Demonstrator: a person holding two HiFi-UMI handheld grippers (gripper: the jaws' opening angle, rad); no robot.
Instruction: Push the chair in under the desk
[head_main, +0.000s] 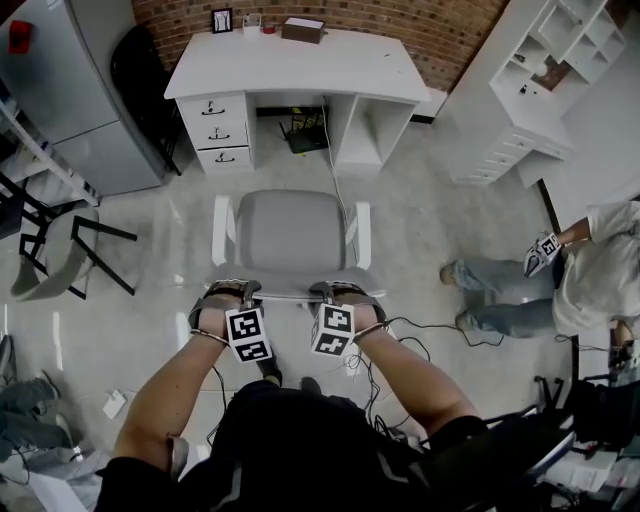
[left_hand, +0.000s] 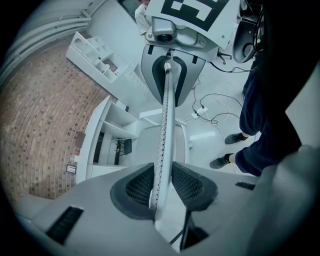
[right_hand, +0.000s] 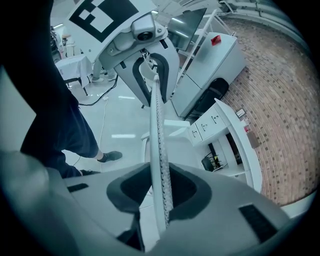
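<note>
A chair with a grey seat (head_main: 290, 232) and white armrests stands on the floor in front of the white desk (head_main: 300, 65), facing its kneehole and clear of it. My left gripper (head_main: 228, 296) and right gripper (head_main: 340, 293) sit side by side on the top edge of the chair's backrest. In the left gripper view the thin perforated backrest edge (left_hand: 165, 130) runs between the dark pads of the left gripper (left_hand: 162, 185), which press on it. The right gripper view shows the same edge (right_hand: 157, 130) clamped in the right gripper (right_hand: 160, 187).
Drawers (head_main: 218, 132) fill the desk's left side, an open shelf its right, and a black device (head_main: 305, 135) sits under it. A grey cabinet (head_main: 70, 90) and dark chairs stand left, a white shelf unit (head_main: 545, 80) right. A person (head_main: 560, 280) sits on the floor, near cables (head_main: 430, 335).
</note>
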